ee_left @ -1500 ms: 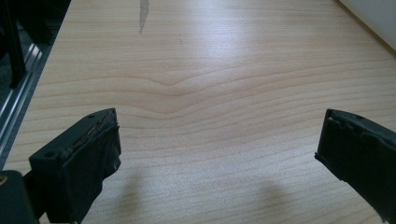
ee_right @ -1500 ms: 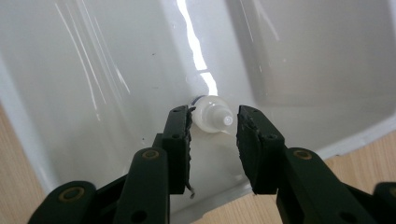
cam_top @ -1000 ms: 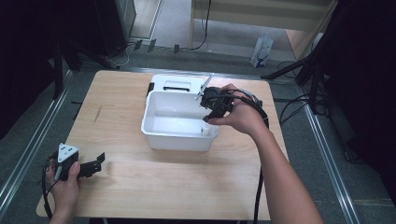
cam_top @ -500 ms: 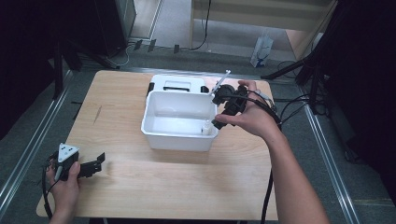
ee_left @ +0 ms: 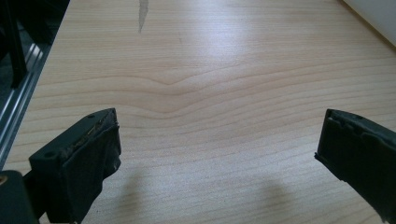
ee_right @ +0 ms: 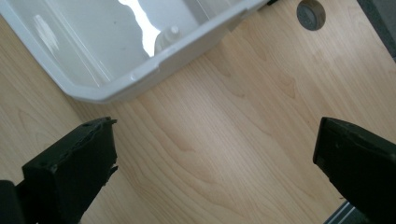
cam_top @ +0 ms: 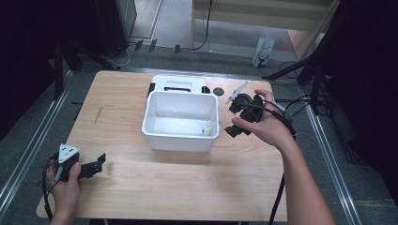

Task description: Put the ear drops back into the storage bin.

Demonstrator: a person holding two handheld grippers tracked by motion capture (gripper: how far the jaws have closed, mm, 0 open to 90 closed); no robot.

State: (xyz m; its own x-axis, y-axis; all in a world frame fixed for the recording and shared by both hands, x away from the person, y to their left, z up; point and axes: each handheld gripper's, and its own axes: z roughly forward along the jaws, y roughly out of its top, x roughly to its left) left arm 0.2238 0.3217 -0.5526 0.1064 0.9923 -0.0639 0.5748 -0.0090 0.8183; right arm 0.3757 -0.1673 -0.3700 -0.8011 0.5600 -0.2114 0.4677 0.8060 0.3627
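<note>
Two hand-held grippers stand open around a white plastic tub on a wooden table.

Near left, the left gripper (cam_top: 96, 164) rests with jaws wide and empty over bare table (cam_top: 187, 187). Mid-table, the tub (cam_top: 155, 136) holds what looks like a small clear bottle (cam_top: 206, 127) in its near right corner. Just right of the tub, the right gripper (cam_top: 233, 119) hangs with jaws having just opened, nothing between them.
</note>
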